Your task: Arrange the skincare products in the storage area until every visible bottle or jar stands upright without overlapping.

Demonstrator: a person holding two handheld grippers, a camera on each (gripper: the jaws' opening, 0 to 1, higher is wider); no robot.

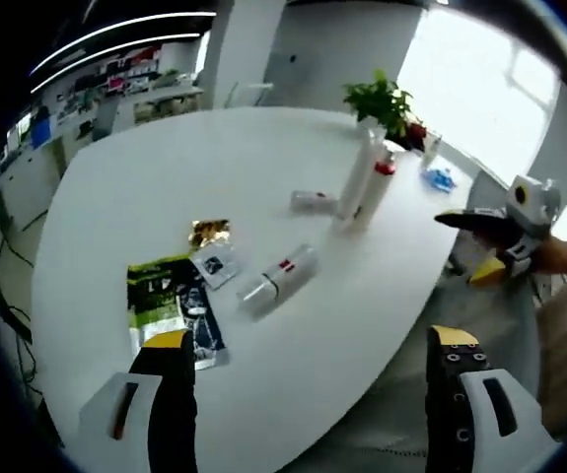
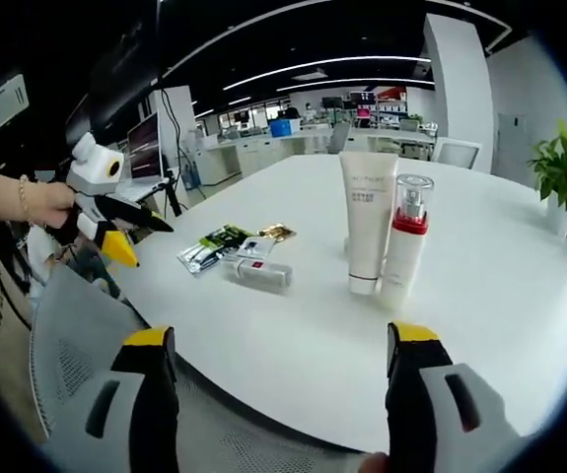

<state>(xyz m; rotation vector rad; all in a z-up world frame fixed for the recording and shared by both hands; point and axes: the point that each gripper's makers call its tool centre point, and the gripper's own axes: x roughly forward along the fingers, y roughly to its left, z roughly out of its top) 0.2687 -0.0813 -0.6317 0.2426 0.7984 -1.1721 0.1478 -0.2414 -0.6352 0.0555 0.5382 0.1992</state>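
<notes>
On the table (image 2: 480,296), two bottles (image 2: 367,222) upright, one bottle (image 2: 261,273) lying; both tools (image 2: 281,394) open.

tube (image 2: 366,219) print too small to read | sachets (image 1: 177,301) labels blurred | blue item (image 1: 441,178) by plant (image 1: 385,101) unidentifiable | pump bottle (image 2: 404,241) partly overlaps tube

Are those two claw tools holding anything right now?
No. The left gripper and the right gripper both have open jaws with nothing between them. The white tube and the red-collared bottle stand untouched on the white table.
</notes>
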